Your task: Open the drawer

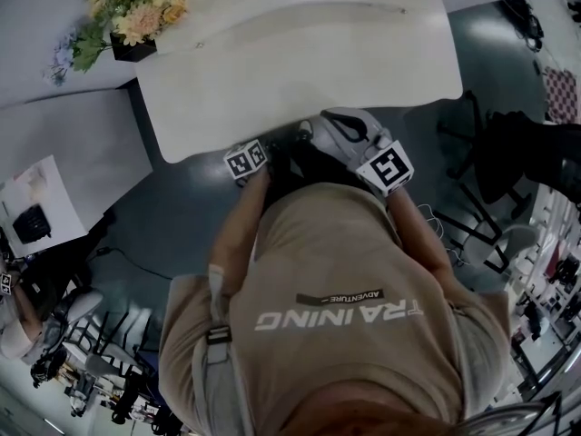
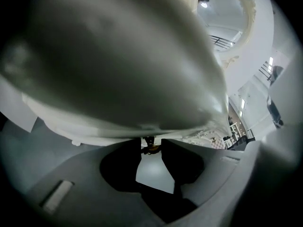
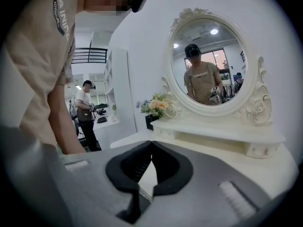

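Below the front edge of the white rounded tabletop (image 1: 300, 62) | left gripper (image 2: 151, 140) – jaws wide apart, pressing nothing | small dark-and-brass knob (image 2: 150, 146) at their tips | white drawer (image 2: 142, 129) behind it, apparently shut | right gripper (image 3: 151, 143) – jaws closed, empty | judgement: rigid, light drawer; pinch the small, slippery knob squarely.

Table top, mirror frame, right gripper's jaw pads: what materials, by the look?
Table top: smooth satin white, likely painted wood. Mirror frame: white with moulded roses, wood or resin, unclear. Pads of the right gripper: matte black, ribbed, probably rubber.
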Action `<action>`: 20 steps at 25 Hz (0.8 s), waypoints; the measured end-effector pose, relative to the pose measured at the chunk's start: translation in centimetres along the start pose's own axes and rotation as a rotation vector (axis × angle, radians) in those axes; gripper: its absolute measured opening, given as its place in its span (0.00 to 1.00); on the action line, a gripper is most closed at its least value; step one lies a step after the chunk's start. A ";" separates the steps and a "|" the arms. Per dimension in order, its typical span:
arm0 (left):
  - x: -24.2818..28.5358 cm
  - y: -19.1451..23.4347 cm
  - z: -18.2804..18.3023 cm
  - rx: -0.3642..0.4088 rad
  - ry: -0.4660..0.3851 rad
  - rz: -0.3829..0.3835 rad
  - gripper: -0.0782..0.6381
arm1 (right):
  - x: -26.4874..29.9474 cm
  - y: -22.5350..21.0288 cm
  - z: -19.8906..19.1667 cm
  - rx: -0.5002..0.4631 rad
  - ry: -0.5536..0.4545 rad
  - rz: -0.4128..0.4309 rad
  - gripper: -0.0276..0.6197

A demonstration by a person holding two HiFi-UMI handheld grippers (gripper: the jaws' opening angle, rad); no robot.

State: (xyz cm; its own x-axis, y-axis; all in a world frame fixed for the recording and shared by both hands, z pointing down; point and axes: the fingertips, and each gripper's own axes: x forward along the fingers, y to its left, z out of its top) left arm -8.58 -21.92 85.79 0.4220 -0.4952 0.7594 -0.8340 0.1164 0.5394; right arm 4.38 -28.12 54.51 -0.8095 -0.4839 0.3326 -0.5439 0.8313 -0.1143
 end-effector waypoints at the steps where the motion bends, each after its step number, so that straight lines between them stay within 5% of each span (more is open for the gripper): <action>1: 0.0 0.0 0.0 0.002 -0.001 -0.004 0.30 | 0.0 0.0 0.0 0.001 -0.001 0.003 0.05; 20: -0.6 -0.8 -1.7 0.034 0.047 0.019 0.30 | -0.8 -0.3 -1.1 0.004 -0.009 0.088 0.05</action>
State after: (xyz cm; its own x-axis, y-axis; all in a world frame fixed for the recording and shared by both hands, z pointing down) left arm -7.62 -20.22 85.52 0.4218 -0.4521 0.7860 -0.8531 0.0956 0.5128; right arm 5.45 -27.62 55.32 -0.8561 -0.4112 0.3130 -0.4714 0.8696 -0.1469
